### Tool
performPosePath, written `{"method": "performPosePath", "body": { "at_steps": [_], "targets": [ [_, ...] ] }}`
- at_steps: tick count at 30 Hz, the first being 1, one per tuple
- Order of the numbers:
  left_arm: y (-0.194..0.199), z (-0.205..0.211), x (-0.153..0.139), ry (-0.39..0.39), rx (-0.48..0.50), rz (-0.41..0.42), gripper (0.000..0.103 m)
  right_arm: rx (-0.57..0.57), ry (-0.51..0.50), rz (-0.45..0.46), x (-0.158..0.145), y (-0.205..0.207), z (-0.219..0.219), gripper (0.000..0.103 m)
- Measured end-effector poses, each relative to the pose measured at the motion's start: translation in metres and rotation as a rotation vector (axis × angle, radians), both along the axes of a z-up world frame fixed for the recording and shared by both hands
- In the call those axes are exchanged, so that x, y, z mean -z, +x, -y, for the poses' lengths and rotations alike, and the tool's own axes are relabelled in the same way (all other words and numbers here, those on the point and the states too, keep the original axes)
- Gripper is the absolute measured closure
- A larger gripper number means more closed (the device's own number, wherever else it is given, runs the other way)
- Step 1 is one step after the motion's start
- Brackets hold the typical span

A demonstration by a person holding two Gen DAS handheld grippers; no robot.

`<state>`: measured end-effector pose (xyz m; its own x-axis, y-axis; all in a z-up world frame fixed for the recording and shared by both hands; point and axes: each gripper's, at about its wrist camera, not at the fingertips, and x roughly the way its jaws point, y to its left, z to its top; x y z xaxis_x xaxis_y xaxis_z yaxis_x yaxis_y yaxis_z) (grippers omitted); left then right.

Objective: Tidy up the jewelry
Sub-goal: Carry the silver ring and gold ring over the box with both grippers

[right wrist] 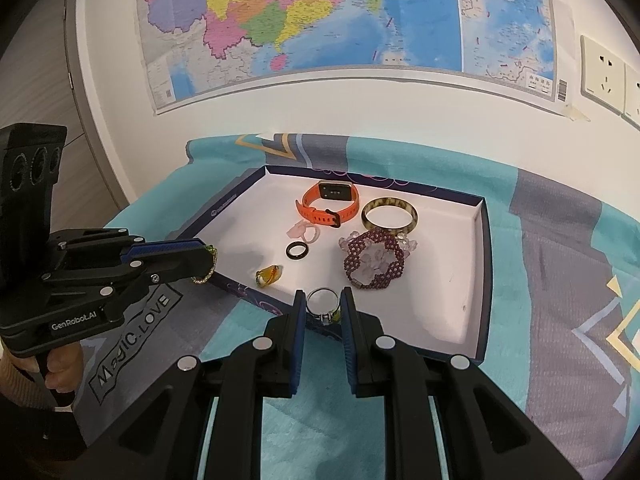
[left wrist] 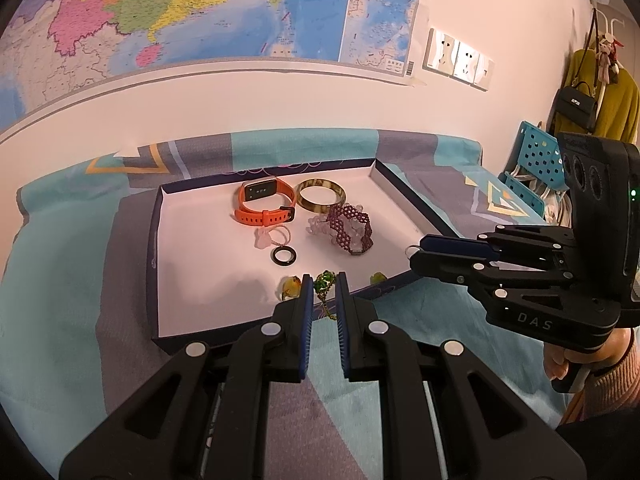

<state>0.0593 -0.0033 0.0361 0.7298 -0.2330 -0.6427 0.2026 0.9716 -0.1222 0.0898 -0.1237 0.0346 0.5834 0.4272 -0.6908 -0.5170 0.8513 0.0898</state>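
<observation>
Over the white tray's (right wrist: 478,248) near rim, both grippers carry jewelry: the left gripper (left wrist: 325,286) pinches a green beaded chain (left wrist: 323,284), the right gripper (right wrist: 323,304) clamps a silver ring (right wrist: 322,300). Next, I judge, lower each past that rim and release.

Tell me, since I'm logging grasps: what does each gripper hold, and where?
Left gripper pinches a green beaded chain by its upper end. Right gripper pinches a silver ring across its band.
</observation>
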Motion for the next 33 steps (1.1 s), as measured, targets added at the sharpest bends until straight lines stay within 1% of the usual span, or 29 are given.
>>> {"method": "performPosePath", "body": {
  "at_steps": [12,25,33],
  "targets": [
    [0.008,0.001,-0.001,0.002,-0.005,-0.002,0.091,0.001,0.002,-0.003,0.001,0.003,0.0,0.087],
    [0.02,0.001,0.0,0.005,-0.01,-0.005,0.091,0.007,0.011,-0.025,0.006,0.02,-0.003,0.087],
    [0.028,-0.001,0.007,-0.002,-0.023,-0.021,0.091,0.007,0.01,-0.037,0.009,0.029,-0.005,0.087]
  ]
}}
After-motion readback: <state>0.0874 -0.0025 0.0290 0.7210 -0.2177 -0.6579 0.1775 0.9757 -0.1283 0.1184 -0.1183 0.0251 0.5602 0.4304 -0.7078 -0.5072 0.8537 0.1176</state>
